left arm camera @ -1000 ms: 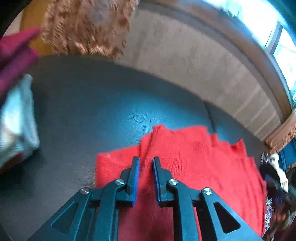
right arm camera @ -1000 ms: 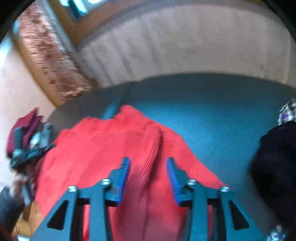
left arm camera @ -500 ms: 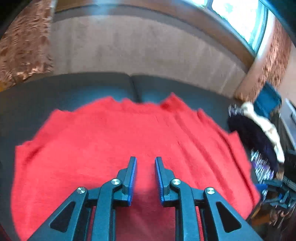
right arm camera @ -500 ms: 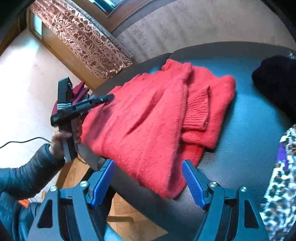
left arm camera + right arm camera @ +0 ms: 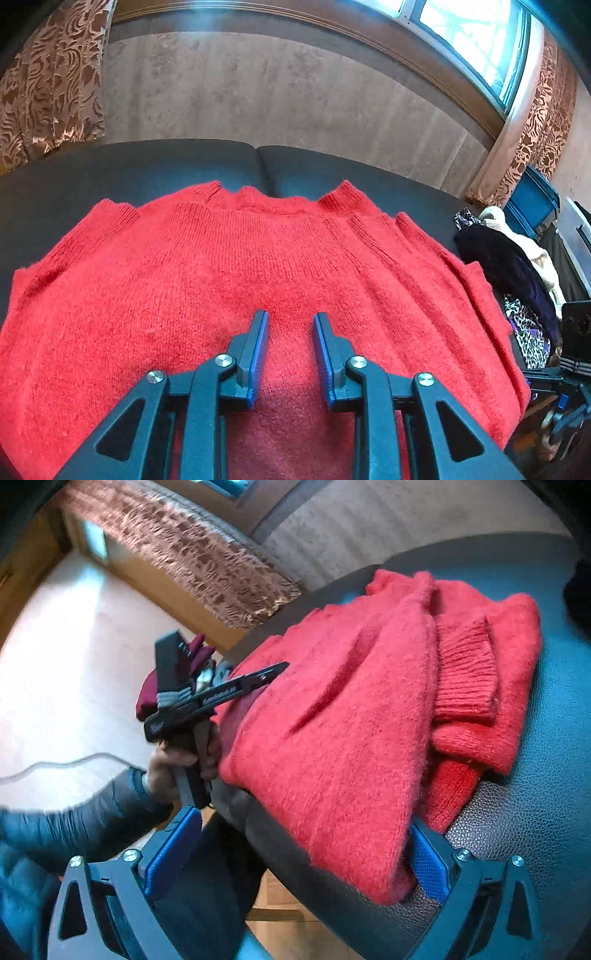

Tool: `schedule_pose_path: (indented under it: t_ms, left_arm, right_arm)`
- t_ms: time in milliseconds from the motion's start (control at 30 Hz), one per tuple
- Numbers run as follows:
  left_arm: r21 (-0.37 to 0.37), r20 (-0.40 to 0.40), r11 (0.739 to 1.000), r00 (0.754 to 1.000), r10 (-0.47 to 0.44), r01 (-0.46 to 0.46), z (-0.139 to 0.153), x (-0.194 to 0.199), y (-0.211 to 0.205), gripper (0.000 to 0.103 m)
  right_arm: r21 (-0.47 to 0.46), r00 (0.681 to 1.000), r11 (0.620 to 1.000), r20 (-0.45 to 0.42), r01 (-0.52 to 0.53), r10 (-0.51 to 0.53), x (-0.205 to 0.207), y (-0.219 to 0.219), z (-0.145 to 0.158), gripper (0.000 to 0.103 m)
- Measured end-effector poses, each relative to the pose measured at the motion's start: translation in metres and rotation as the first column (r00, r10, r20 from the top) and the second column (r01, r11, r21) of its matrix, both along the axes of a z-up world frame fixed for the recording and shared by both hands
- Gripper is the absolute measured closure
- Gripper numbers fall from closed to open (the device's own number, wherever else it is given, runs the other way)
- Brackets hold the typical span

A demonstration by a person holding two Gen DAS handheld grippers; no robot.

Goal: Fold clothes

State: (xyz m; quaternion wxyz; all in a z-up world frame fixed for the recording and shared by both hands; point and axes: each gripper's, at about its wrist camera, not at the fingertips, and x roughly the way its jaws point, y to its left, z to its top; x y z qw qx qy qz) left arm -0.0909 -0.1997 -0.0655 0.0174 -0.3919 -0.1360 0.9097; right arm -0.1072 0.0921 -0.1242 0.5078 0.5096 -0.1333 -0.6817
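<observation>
A red knitted sweater (image 5: 236,280) is seen lying folded on a dark leather surface (image 5: 140,166), and it fills the lower and middle part of the left wrist view. There the left gripper (image 5: 290,325) is held just above the knit near the bottom centre, its jaws parted by a narrow gap with nothing pinched between the blue pads (image 5: 258,347); the jaws have just been opening a little. A seam in the leather is shown running to the sweater's neckline at the upper middle. A heap of dark and patterned clothes (image 5: 517,273) is visible only in this view, at the right edge, under a window (image 5: 476,33) in the upper right.

In the right wrist view the sweater (image 5: 362,716) is shown from its side, in the centre and right of the frame, with a ribbed cuff (image 5: 465,672) folded on top and its near corner hanging over the leather edge. The right gripper (image 5: 299,853) is spread wide at the bottom, released, its jaws having just been opening; the sweater's corner lies between the pads without being pressed. Only here are the person's hand (image 5: 173,764) and dark sleeve (image 5: 81,823) seen at the left, holding the left gripper (image 5: 273,672) with its tips at the sweater's left edge. A patterned curtain (image 5: 192,557) crosses the upper left.
</observation>
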Motion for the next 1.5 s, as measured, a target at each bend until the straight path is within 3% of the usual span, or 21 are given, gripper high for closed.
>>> schedule_pose_path:
  t_ms: [167, 400, 467, 533, 567, 633, 700, 767, 833, 1000, 1133, 1200, 1267, 1400, 1500]
  left_arm:
    - [0.016, -0.006, 1.000, 1.000, 0.002, -0.002, -0.001, 0.001, -0.002, 0.079]
    - [0.030, -0.012, 1.000, 1.000, -0.001, 0.001, -0.002, 0.004, -0.003, 0.079]
    - [0.030, -0.013, 1.000, 1.000, -0.004, 0.004, -0.002, 0.004, -0.003, 0.079]
    - [0.032, -0.012, 0.999, 1.000, -0.008, 0.008, -0.002, 0.004, -0.004, 0.079]
    - [0.034, -0.012, 0.999, 1.000, -0.010, 0.010, -0.002, 0.004, -0.004, 0.079]
    - [0.036, -0.011, 0.999, 1.000, -0.014, 0.015, -0.002, 0.004, -0.005, 0.079]
    - [0.038, -0.008, 0.999, 1.000, -0.019, 0.019, -0.002, 0.004, -0.006, 0.079]
    - [0.037, 0.000, 0.999, 1.000, -0.025, 0.025, -0.002, 0.004, -0.006, 0.079]
    - [0.046, 0.016, 0.998, 0.999, -0.035, 0.035, -0.001, 0.005, -0.007, 0.079]
    - [0.106, 0.032, 0.992, 0.996, -0.080, 0.076, -0.001, 0.017, -0.010, 0.079]
    - [0.090, 0.025, 0.992, 0.995, -0.095, 0.092, 0.000, 0.023, -0.003, 0.079]
    - [0.081, 0.024, 0.992, 0.995, -0.101, 0.099, 0.001, 0.026, -0.001, 0.079]
    - [0.092, 0.017, 0.990, 0.994, -0.105, 0.103, 0.003, 0.031, -0.002, 0.079]
    - [0.152, -0.021, 0.986, 0.998, -0.067, 0.070, 0.011, 0.047, -0.011, 0.076]
    - [0.144, -0.051, 0.989, 0.998, -0.027, 0.034, 0.017, 0.060, -0.018, 0.075]
  right_arm:
    - [0.005, 0.998, 0.999, 0.058, 0.037, -0.037, -0.009, -0.001, -0.002, 0.000]
    - [0.023, 0.993, 0.995, -0.075, 0.094, -0.092, 0.002, -0.008, 0.003, 0.000]
    - [0.092, 0.990, 0.992, -0.111, 0.092, -0.081, 0.004, -0.014, 0.008, 0.005]
    - [0.192, 0.984, 0.976, -0.161, 0.102, -0.072, 0.006, -0.017, 0.014, 0.030]
    - [0.221, 0.982, 0.970, -0.176, 0.103, -0.064, 0.007, -0.017, 0.016, 0.037]
    - [0.267, 0.977, 0.958, -0.207, 0.105, -0.049, 0.008, -0.012, 0.019, 0.068]
    - [0.288, 0.976, 0.952, -0.214, 0.104, -0.042, 0.009, -0.005, 0.022, 0.076]
    - [0.343, 0.970, 0.931, -0.238, 0.127, -0.044, 0.010, -0.001, 0.024, 0.092]
    - [0.384, 0.955, 0.913, -0.295, 0.135, -0.017, 0.014, 0.001, 0.035, 0.095]
    - [0.391, 0.897, 0.904, -0.441, 0.175, 0.017, 0.025, 0.018, 0.081, 0.096]
    - [0.486, 0.945, 0.861, -0.327, 0.153, 0.017, 0.013, 0.027, 0.034, 0.096]
    - [0.469, 0.957, 0.869, -0.288, 0.154, -0.014, 0.013, 0.031, 0.013, 0.095]
    - [0.424, 0.963, 0.886, -0.257, 0.187, -0.081, 0.014, 0.043, 0.013, 0.095]
    - [0.383, 0.963, 0.901, -0.243, 0.205, -0.116, 0.024, 0.061, 0.017, 0.076]
    - [0.334, 0.943, 0.912, -0.301, 0.240, -0.139, 0.031, 0.071, 0.037, 0.060]
